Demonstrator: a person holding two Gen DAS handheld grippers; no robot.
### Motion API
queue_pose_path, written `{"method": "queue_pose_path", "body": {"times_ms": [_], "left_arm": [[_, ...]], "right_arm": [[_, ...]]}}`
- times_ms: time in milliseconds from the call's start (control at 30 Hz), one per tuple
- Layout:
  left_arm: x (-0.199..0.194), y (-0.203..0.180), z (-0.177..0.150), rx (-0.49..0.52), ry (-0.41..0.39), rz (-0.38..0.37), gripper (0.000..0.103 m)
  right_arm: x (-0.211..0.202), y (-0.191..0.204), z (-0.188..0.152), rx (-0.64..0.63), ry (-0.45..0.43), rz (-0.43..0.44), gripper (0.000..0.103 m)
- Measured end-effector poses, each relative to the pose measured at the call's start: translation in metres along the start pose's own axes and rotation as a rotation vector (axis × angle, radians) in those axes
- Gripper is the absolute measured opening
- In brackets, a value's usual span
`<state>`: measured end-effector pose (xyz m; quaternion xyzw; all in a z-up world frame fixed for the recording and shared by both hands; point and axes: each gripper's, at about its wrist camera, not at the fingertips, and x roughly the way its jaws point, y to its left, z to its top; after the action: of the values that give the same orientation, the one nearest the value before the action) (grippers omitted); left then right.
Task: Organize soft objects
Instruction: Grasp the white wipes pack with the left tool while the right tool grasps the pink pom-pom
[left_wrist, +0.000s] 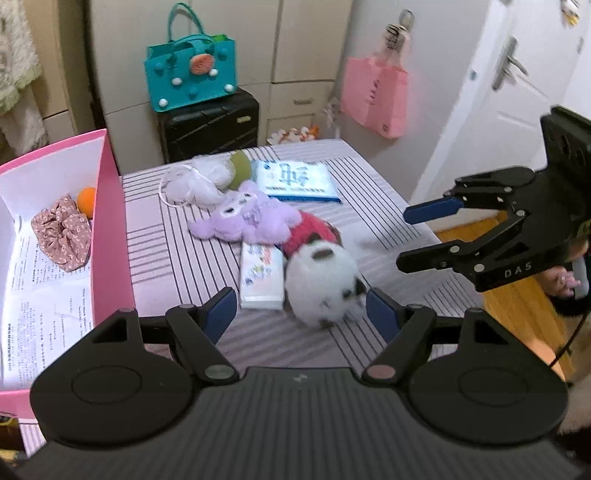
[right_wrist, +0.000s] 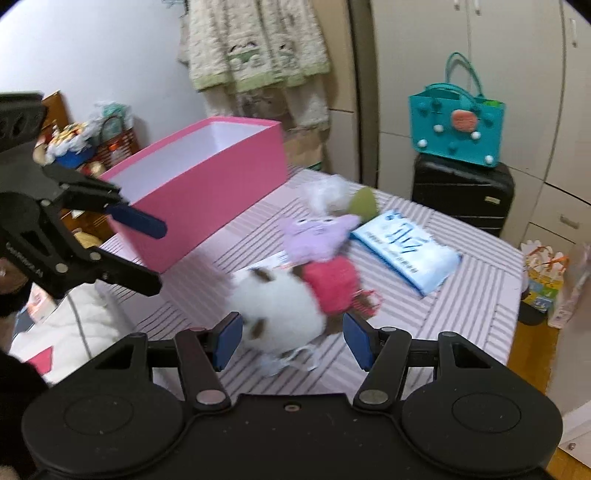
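A white plush dog (left_wrist: 317, 280) in a red garment lies on the striped table (left_wrist: 177, 266), with a purple plush (left_wrist: 247, 218) against it. My left gripper (left_wrist: 301, 314) hovers open just before the dog, whose head sits near the right pad. My right gripper (right_wrist: 291, 338) is open too. The dog (right_wrist: 280, 306) lies between its blue pads, and I see no pad pressing on it. Each gripper shows in the other's view: the right gripper (left_wrist: 410, 236) and the left gripper (right_wrist: 155, 254). The pink box (left_wrist: 107, 221) holds a floral scrunchie (left_wrist: 62, 232) and an orange ball (left_wrist: 86, 201).
On the table also lie a small tissue pack (left_wrist: 260, 277), a blue-white tissue pack (left_wrist: 295, 181) and a white fluffy thing with a green ball (left_wrist: 207, 177). A teal bag (left_wrist: 192, 74) sits on a black suitcase (left_wrist: 210, 125) behind. The table's right edge drops to wood floor (left_wrist: 517, 306).
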<state>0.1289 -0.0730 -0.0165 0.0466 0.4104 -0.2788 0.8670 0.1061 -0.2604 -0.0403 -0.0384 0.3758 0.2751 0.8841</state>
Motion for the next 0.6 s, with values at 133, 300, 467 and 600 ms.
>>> {"method": "queue_pose_path", "body": {"times_ms": [133, 300, 467, 600], "left_arm": [[0.018, 0.011, 0.005, -0.057, -0.018, 0.047, 0.072], [0.044, 0.021, 0.011, -0.068, 0.002, 0.144, 0.059], [0.068, 0.023, 0.018, -0.045, 0.046, 0.196, 0.043], [0.085, 0.022, 0.020, -0.035, 0.084, 0.199, 0.041]], "right_arm": [[0.012, -0.022, 0.004, 0.005, -0.033, -0.034, 0.065], [0.035, -0.043, 0.013, -0.022, -0.051, -0.055, 0.060], [0.065, -0.054, 0.020, -0.032, -0.020, -0.006, 0.054], [0.083, -0.058, 0.023, -0.025, 0.010, 0.046, 0.053]]}}
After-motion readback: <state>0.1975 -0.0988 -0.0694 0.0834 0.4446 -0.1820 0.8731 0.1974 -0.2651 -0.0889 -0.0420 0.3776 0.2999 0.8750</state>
